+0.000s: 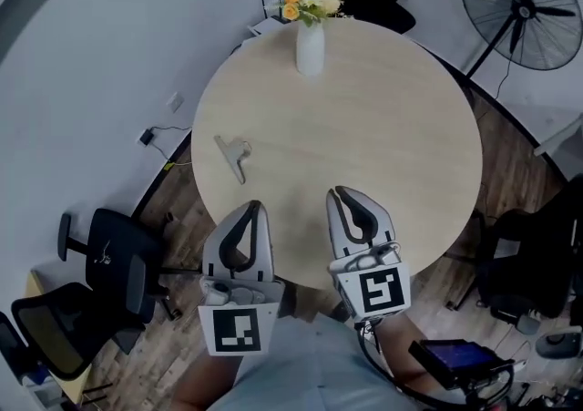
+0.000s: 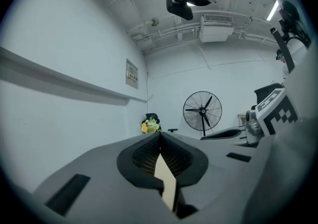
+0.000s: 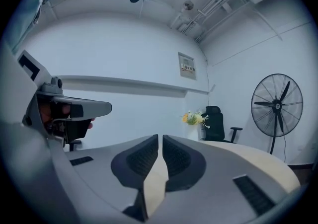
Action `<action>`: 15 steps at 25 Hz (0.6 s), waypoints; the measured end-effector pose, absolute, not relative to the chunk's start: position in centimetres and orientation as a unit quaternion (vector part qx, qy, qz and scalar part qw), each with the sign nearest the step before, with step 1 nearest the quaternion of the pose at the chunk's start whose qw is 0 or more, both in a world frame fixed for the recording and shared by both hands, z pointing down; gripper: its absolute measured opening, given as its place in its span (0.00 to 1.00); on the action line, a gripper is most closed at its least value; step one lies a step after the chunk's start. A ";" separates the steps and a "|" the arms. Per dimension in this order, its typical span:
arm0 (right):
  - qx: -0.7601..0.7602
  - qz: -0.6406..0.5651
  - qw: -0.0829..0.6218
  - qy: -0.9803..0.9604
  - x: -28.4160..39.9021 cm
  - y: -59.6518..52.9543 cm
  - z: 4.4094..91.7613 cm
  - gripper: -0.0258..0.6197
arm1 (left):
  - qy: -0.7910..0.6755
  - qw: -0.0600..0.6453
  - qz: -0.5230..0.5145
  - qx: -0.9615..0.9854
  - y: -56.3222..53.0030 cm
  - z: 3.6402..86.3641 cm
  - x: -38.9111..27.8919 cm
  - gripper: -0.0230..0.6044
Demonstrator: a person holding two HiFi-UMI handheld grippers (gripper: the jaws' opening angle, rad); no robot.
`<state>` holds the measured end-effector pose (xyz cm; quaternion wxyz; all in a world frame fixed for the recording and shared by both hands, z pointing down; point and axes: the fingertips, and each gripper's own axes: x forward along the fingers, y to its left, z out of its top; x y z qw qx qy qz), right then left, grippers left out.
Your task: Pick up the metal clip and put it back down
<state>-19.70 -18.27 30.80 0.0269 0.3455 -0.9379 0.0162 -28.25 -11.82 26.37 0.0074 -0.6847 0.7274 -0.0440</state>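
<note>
L claw (image 1: pixel 253 209) & R claw (image 1: pixel 341 192) both shut, empty, over table (image 1: pixel 392 127) near edge; clip (image 1: pixel 233 156) lies flat ahead-left of L claw, the nearer one, long axis slanting far-left to near-right.

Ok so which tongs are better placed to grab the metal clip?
Left. The left tongs sit nearer the metal clip, which lies on the left half of the table; the right tongs are farther off. Both are shut and empty.

We see a pale round table (image 1: pixel 383 127), a white vase of flowers (image 1: pixel 310 46) near its far edge, a big standing fan (image 1: pixel 522 6), and black office chairs (image 1: pixel 114 252) around it.
</note>
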 end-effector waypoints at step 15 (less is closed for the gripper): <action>0.373 -0.030 -0.009 -0.927 -12.1 -15.1 25.7 0.11 | 0.722 0.055 -0.012 -0.689 -9.5 21.5 -22.4 0.07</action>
